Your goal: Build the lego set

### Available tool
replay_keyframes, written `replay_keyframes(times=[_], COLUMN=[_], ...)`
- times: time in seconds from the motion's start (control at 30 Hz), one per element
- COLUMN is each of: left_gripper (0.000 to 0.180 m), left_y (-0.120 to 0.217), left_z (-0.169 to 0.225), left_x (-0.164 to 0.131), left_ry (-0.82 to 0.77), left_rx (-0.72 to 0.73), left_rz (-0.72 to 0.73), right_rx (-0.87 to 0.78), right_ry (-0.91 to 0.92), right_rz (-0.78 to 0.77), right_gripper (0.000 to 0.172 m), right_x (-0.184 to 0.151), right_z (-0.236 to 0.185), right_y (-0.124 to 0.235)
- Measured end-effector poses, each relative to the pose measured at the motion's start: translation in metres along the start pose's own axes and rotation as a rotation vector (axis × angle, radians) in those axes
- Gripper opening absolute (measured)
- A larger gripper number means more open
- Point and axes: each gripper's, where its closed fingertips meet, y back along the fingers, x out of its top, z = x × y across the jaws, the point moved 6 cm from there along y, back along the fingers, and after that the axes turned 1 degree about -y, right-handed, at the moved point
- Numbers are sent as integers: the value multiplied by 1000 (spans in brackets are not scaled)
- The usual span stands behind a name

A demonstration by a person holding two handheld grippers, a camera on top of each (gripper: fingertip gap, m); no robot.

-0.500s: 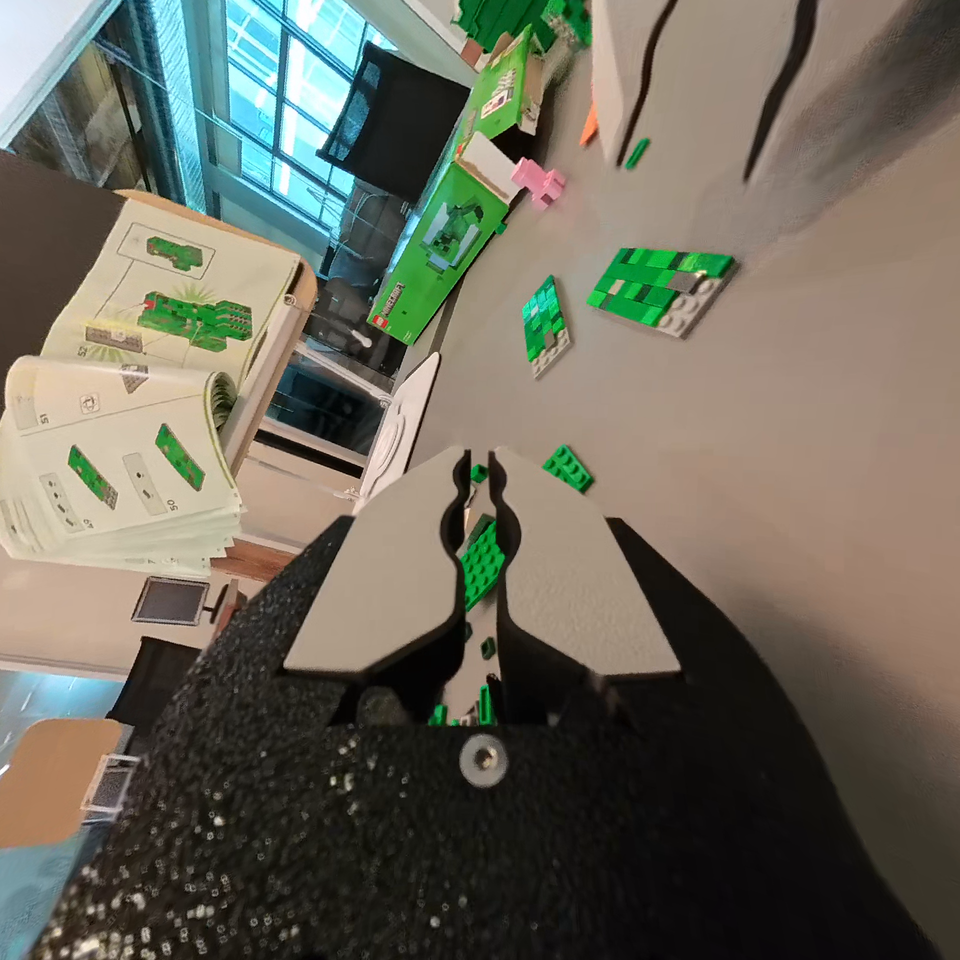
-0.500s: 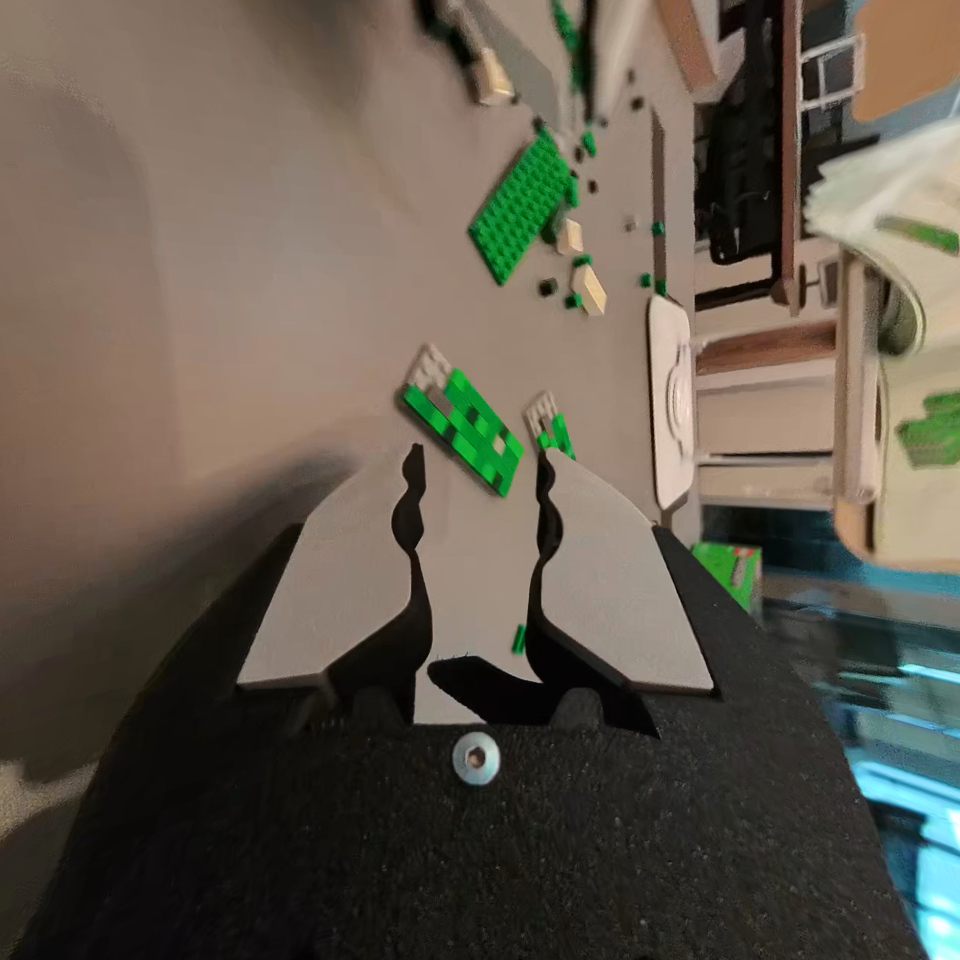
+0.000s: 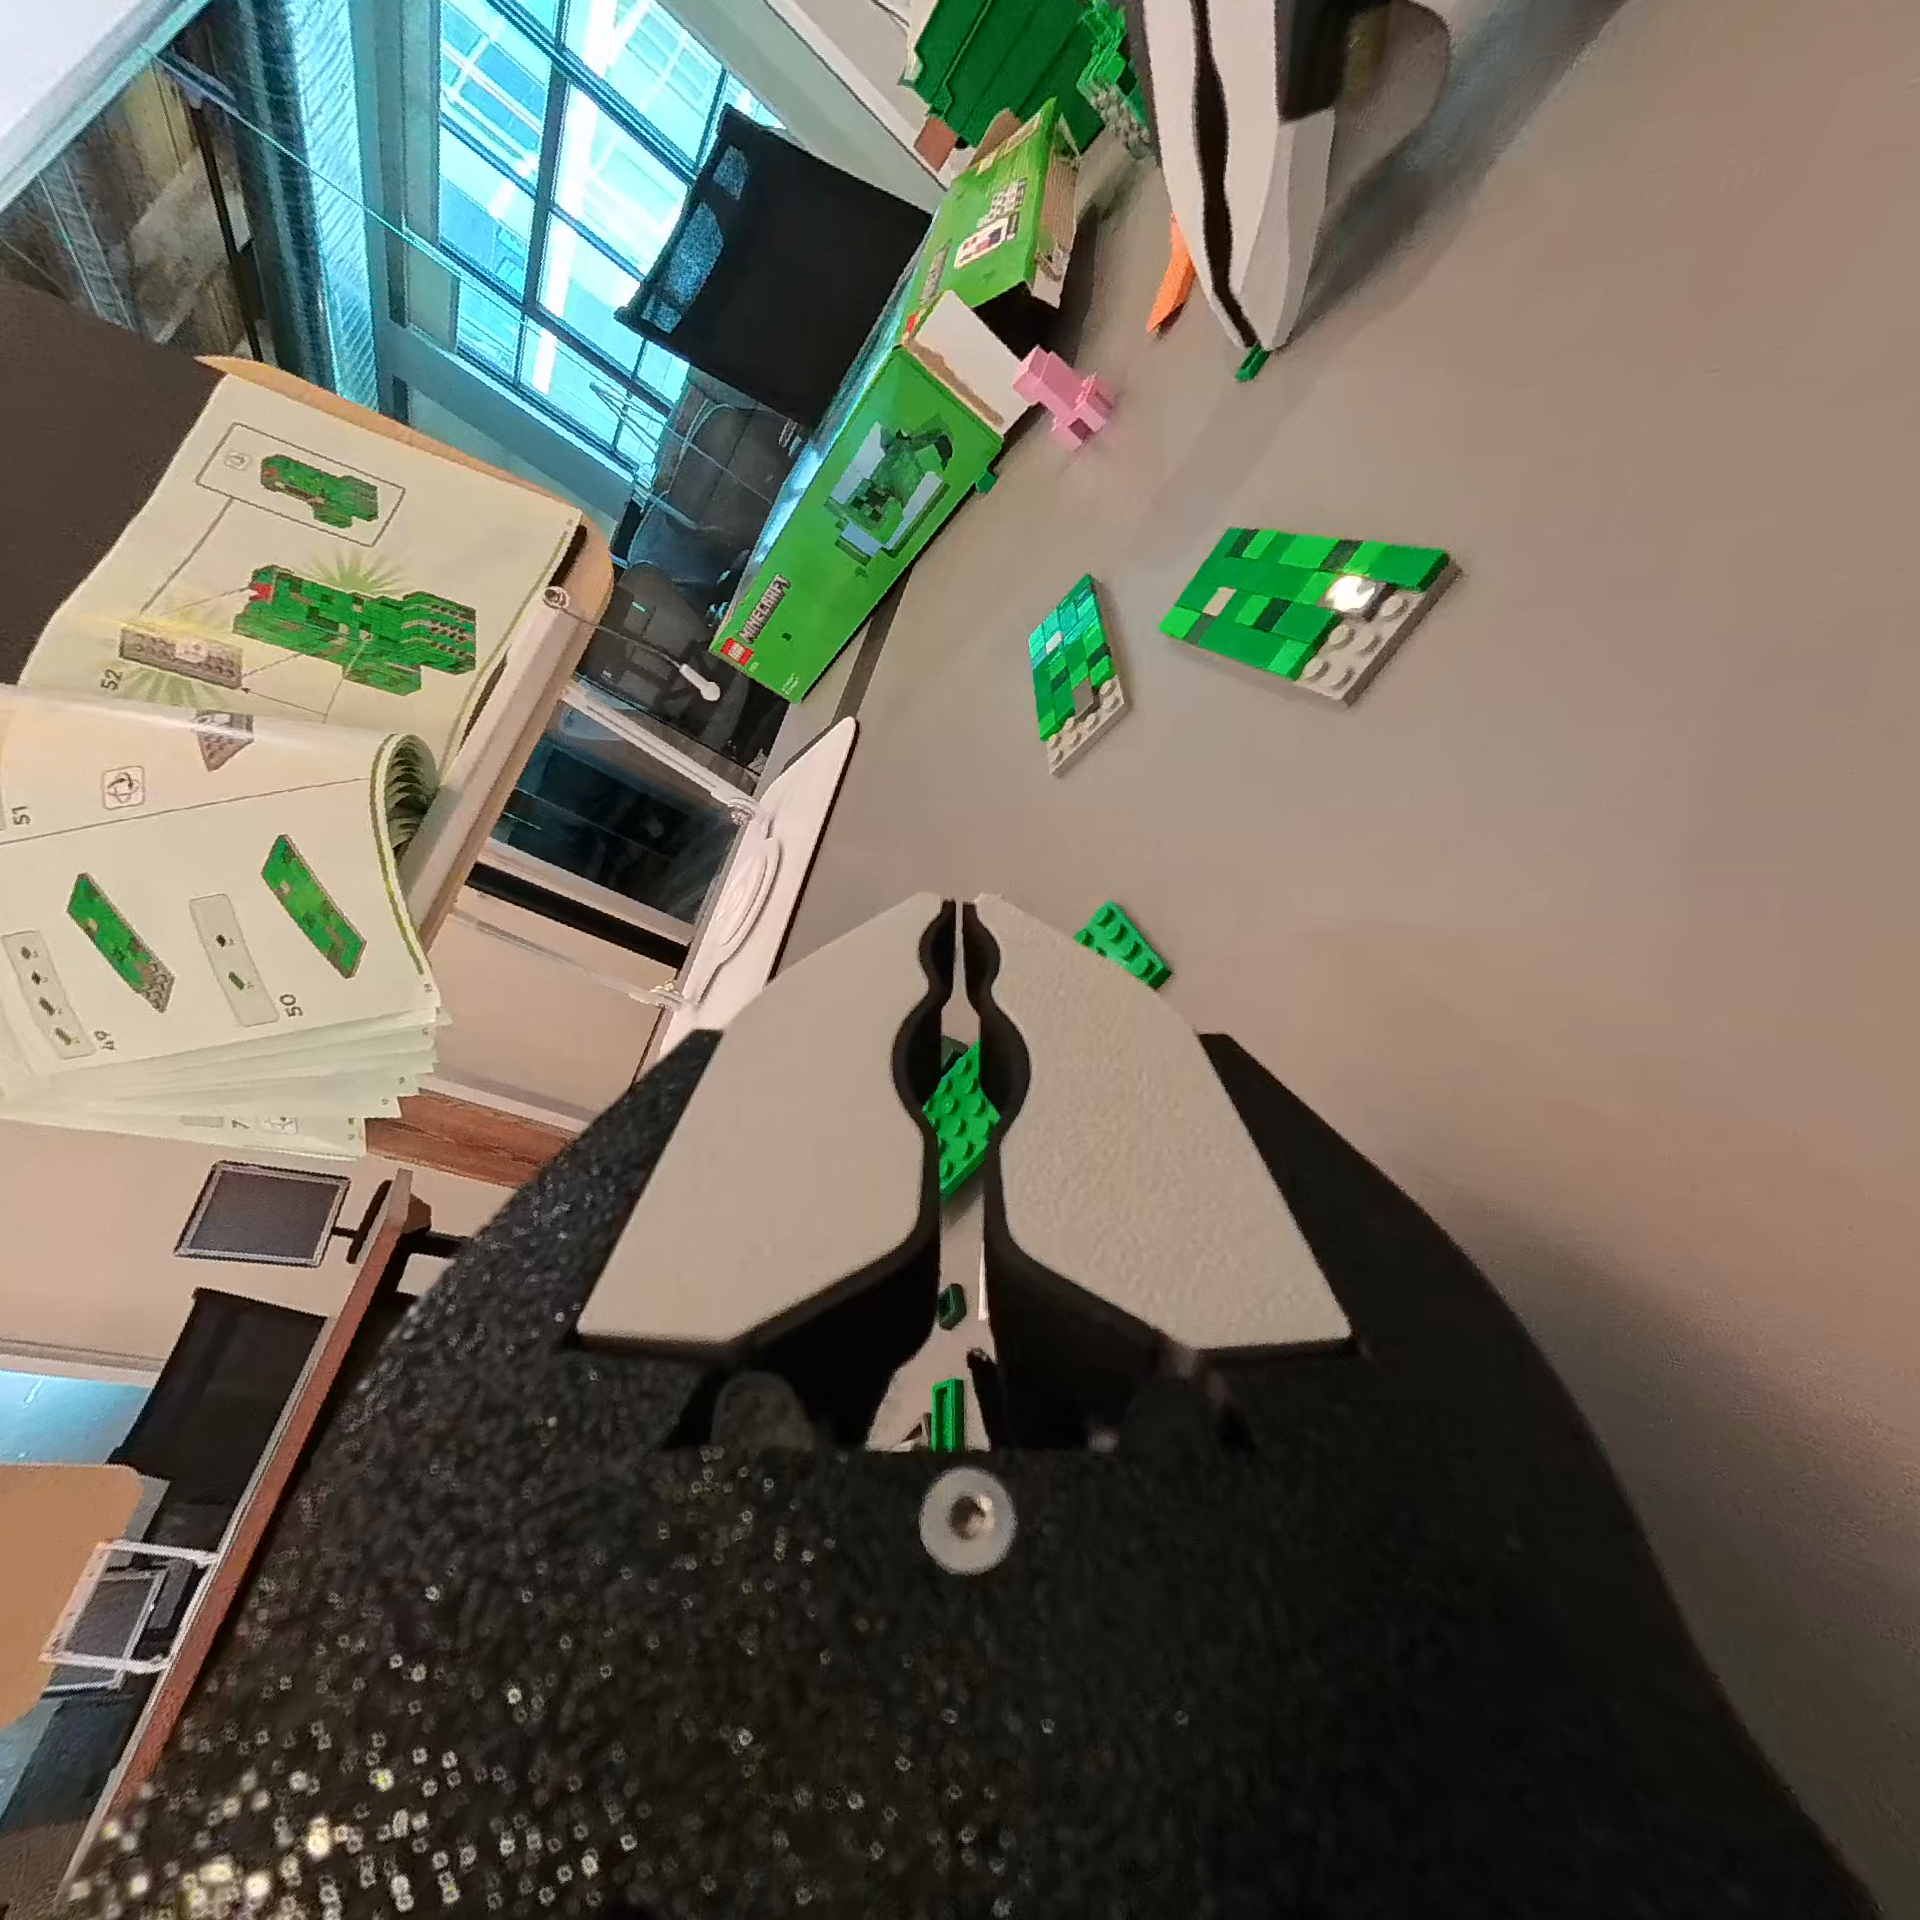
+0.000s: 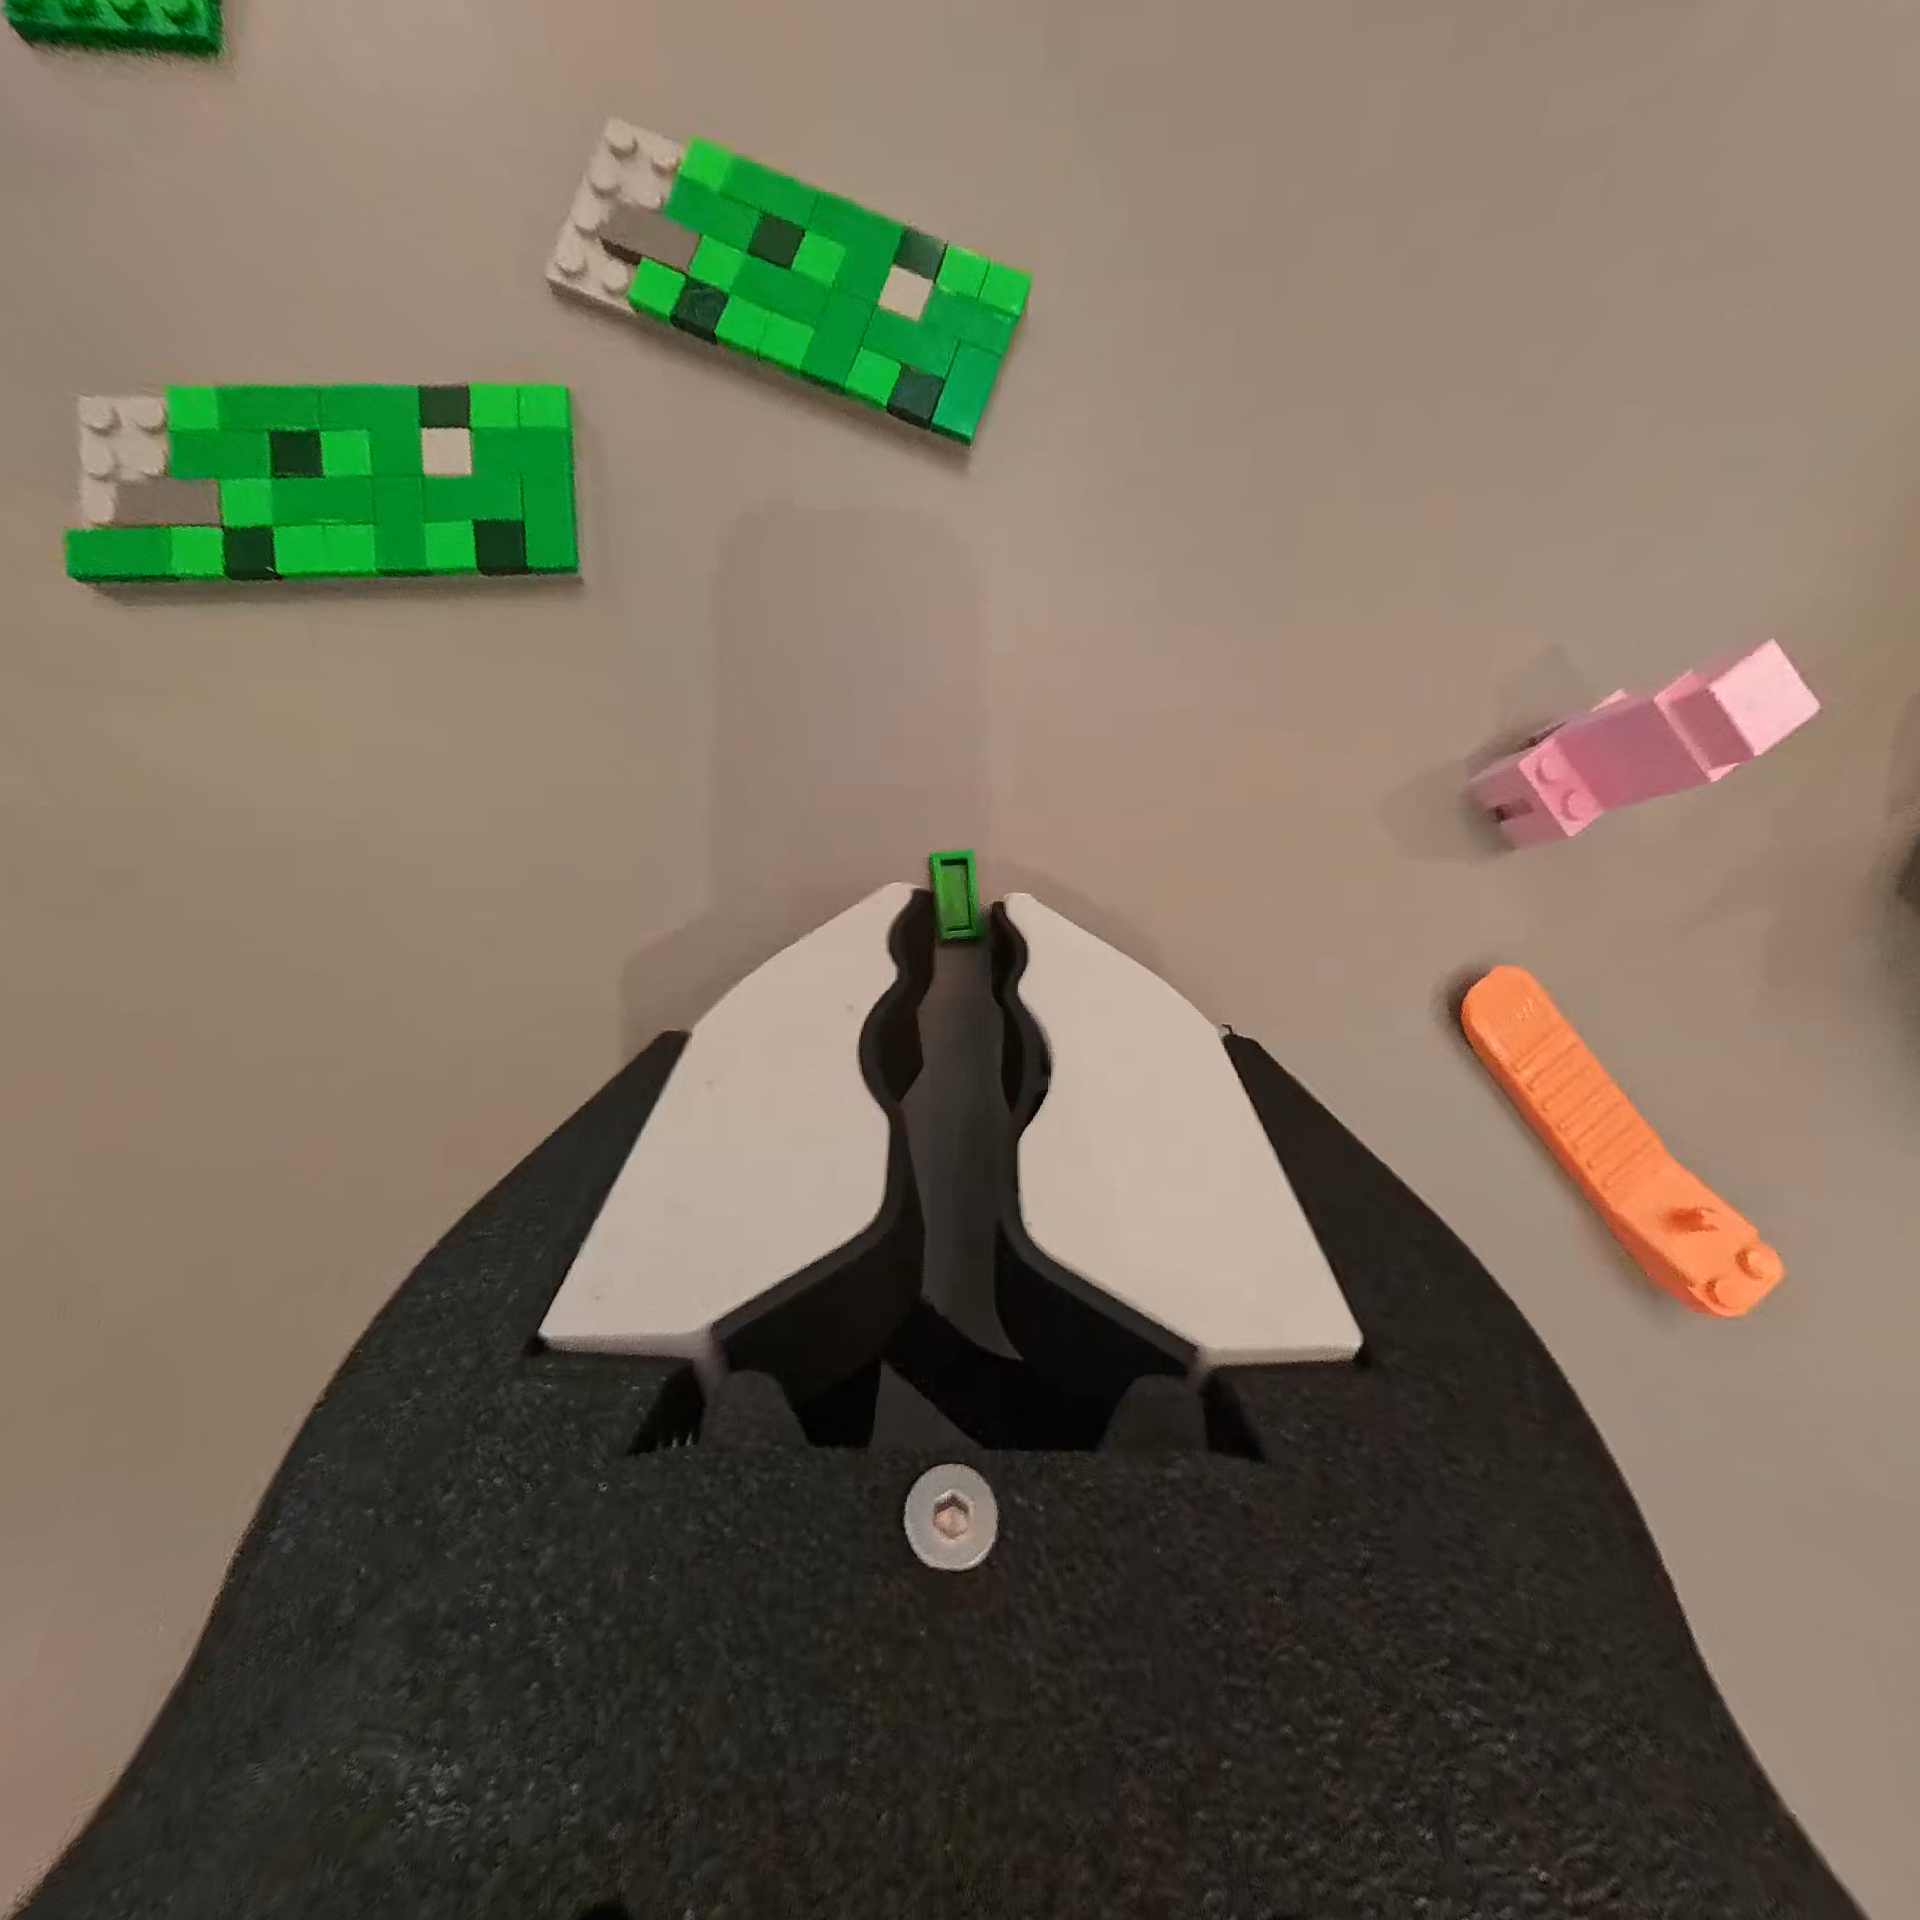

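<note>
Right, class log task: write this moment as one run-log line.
left hand-held gripper: shut, over green plate | right hand-held gripper: small green tile between fingertips, grip unclear | nearby: orange tool, pink figure

Left wrist view rolled sideways, low over grey table (image 3: 1558, 1039), right wrist view straight down, close, both share tiled green plates (image 4: 322, 483) at 11 o'clock.

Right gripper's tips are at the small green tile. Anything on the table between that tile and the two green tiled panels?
Nothing visible. Bare table runs from the small green tile to the angled panel and the left panel. The pink brick figure and orange separator tool lie off to the right, clear of both lines.
</note>
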Motion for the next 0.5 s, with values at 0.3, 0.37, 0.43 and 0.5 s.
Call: replay_keyframes(times=[0.3, 0.37, 0.43, 0.5], left_gripper=[9, 14, 18, 19], left_y=[-1, -4, -9, -14], left_z=[-3, -8, -14, -20], left_x=[23, 50, 73, 88], left_ry=[218, 400, 554, 680], left_rx=[-50, -76, -86, -82], left_rz=[125, 258, 345, 420], right_rx=[214, 371, 559, 682], right_ry=[74, 75, 98, 136], right_rz=[544, 819, 982, 1069], right_gripper=[7, 7, 7, 7], right_x=[54, 77, 92, 102], right_z=[-35, -56, -77, -92], right_y=[34, 53, 66, 74])
